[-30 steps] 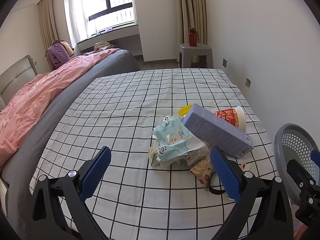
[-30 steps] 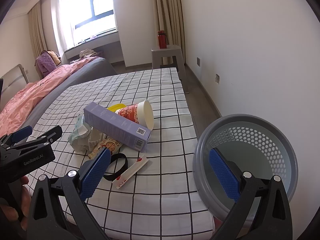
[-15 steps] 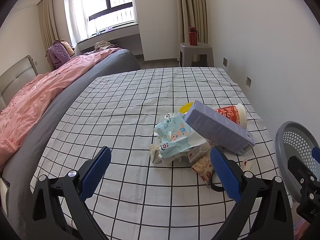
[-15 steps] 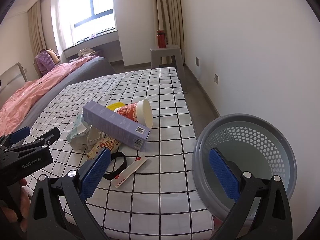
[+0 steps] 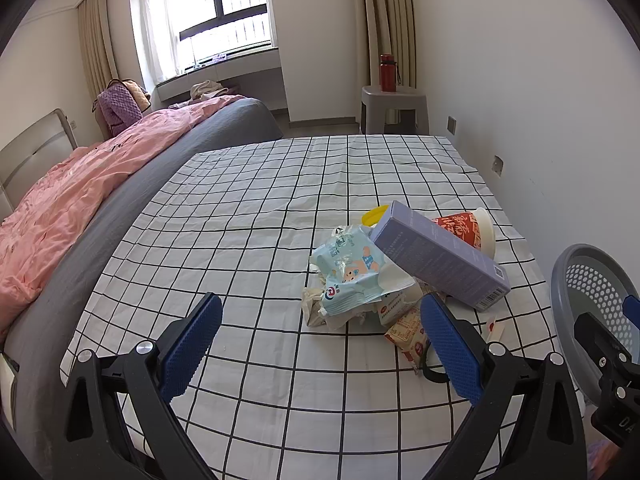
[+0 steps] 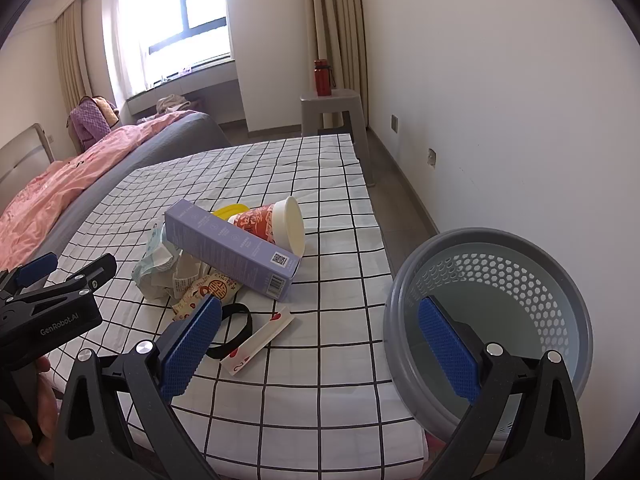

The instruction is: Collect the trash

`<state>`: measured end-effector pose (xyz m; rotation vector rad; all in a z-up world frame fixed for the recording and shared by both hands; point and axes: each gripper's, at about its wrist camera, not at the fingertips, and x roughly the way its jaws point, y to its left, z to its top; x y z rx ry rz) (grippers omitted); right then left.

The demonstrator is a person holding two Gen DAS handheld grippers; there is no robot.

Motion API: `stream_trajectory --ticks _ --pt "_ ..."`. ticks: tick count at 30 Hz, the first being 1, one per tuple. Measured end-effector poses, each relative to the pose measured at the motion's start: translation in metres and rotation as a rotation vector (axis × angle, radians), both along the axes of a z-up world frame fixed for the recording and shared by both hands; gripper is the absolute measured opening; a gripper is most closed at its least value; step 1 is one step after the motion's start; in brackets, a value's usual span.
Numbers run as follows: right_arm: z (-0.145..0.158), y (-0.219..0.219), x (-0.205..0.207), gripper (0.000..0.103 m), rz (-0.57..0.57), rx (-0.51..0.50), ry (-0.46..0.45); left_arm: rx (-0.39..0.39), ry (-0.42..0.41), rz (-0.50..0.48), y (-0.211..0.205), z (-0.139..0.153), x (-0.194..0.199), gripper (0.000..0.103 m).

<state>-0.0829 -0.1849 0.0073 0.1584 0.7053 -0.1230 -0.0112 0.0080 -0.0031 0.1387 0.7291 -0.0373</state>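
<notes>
We hold both grippers above the near edge of a bed covered by a checked sheet [image 5: 248, 216]. The left gripper [image 5: 320, 344] has its jaws spread wide and holds nothing; the same applies to the right gripper [image 6: 316, 344], whose blue pads [image 6: 448, 352] frame the near rim of the basket.

The trash lies in one pile on the sheet, toward the right side of the bed:
- A purple carton [image 5: 438, 254] rests tilted across the top of the pile, one end raised, the barcode end low.
- A red paper cup [image 6: 274, 226] lies on its side behind the carton, touching it, mouth toward the wall.
- A yellow lid [image 5: 374, 214] shows just behind the carton.
- A light blue wrapper [image 5: 352, 276] is crumpled under the carton's raised end.
- A red-printed snack packet [image 6: 208, 292] lies at the near side of the pile.
- A black band [image 6: 234, 330] and a white sachet [image 6: 258, 338] lie flat on the sheet just in front of the pile.

A grey perforated basket [image 6: 500, 252] sits off the right edge of the bed, near the wall. We see no trash in it.

At the left of the right wrist view, a hand [image 6: 34, 416] grips the left gripper's handle.
</notes>
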Motion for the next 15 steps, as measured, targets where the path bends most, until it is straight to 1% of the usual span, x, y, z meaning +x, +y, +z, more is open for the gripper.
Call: stream_trajectory --ticks 15 --pt "0.0008 0.0008 -0.0008 0.097 0.0 -0.001 -0.001 0.001 0.001 0.002 0.0017 -0.0001 -0.0011 0.095"
